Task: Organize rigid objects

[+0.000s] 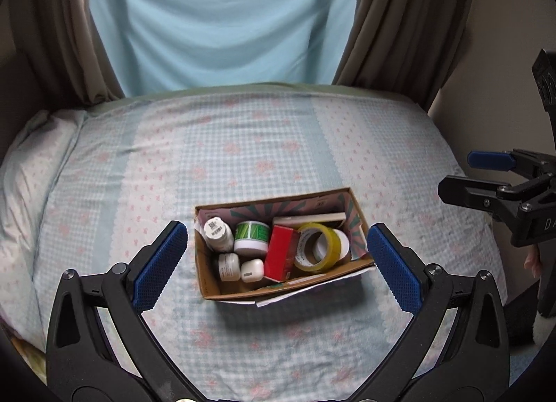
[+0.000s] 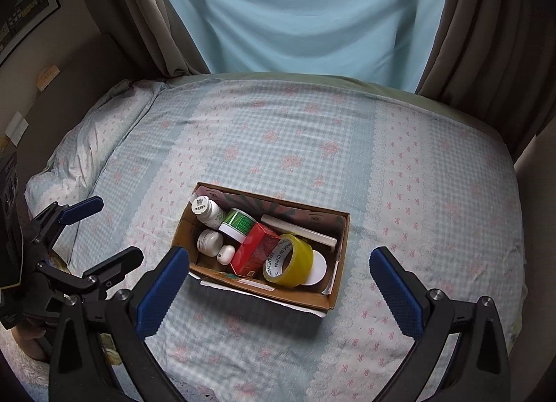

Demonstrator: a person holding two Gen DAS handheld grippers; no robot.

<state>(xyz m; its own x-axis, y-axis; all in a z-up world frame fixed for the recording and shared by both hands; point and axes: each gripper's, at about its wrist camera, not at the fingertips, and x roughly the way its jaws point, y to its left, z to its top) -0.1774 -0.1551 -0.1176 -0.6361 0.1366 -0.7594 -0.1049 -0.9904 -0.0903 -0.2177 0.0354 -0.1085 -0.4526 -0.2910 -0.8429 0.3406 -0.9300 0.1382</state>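
Left tool (image 1: pixel 276 263) gapes; box (image 1: pixel 361 264) hides a white disc (image 1: pixel 344 243).

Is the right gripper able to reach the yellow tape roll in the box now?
Probably yes: the right gripper is open, the tape roll sits uncovered atop the open box.

A bed (image 2: pixel 312 130) fills the middle of the room, covered with a pale blue checked sheet with pink flowers and bows. Behind the bed hangs a light blue curtain (image 2: pixel 299 9), softly lit, flanked by brown drapes (image 1: pixel 62 26) on both sides. At the bed's left end lies a pillow (image 2: pixel 87 155) in matching fabric. Left of the bed, a beige wall (image 2: pixel 45 64) carries a framed picture (image 2: pixel 24 16) and small paper notes
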